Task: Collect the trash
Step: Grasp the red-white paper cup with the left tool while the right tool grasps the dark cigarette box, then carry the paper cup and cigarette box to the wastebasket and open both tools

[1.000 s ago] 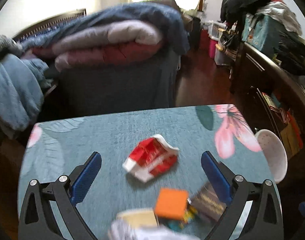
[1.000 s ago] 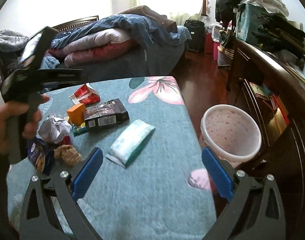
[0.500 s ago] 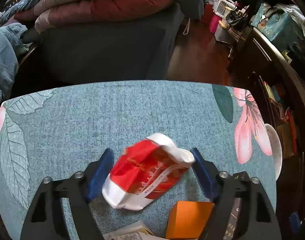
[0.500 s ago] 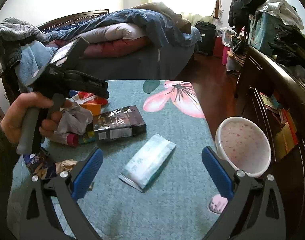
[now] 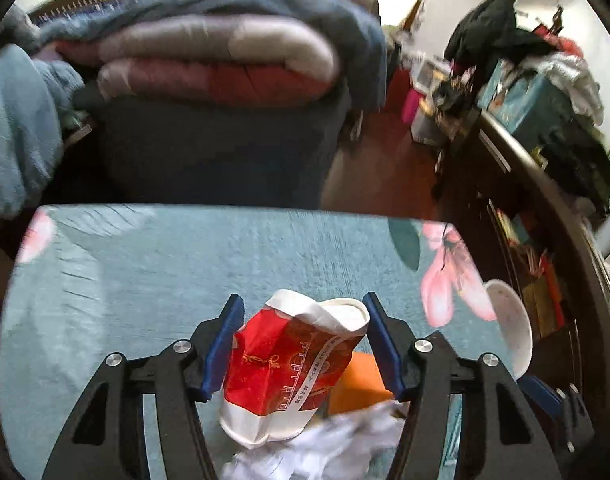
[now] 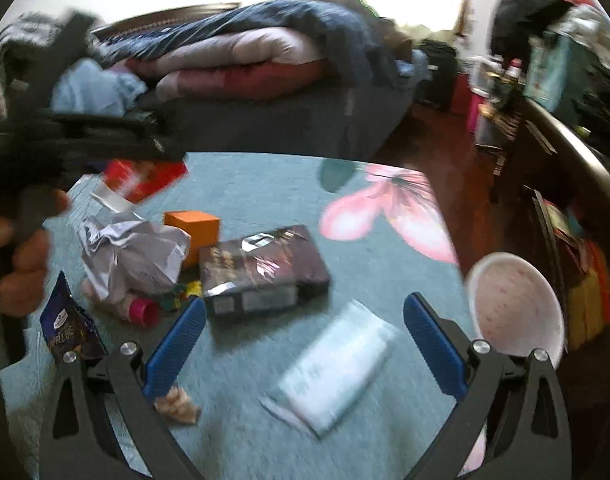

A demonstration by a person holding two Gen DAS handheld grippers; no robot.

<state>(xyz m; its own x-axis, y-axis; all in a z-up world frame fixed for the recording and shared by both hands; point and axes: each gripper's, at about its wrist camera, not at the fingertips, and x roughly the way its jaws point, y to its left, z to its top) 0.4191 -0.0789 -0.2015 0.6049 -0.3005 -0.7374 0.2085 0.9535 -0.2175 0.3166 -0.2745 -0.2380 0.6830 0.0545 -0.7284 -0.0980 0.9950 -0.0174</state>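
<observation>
The left tool [image 5: 303, 320] is closing on the crumpled red paper cup [image 5: 289, 364] near the table's [image 5: 145, 264] middle; the right tool [image 6: 305, 328] gapes wide above a white packet [image 6: 337, 368].

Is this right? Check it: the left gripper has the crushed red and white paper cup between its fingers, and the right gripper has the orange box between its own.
Not quite. The left gripper is closing around the paper cup, but the right wrist view shows nothing between the right gripper fingers. It hangs open over the pale plastic packet; the orange box sits farther back on the table.
</observation>
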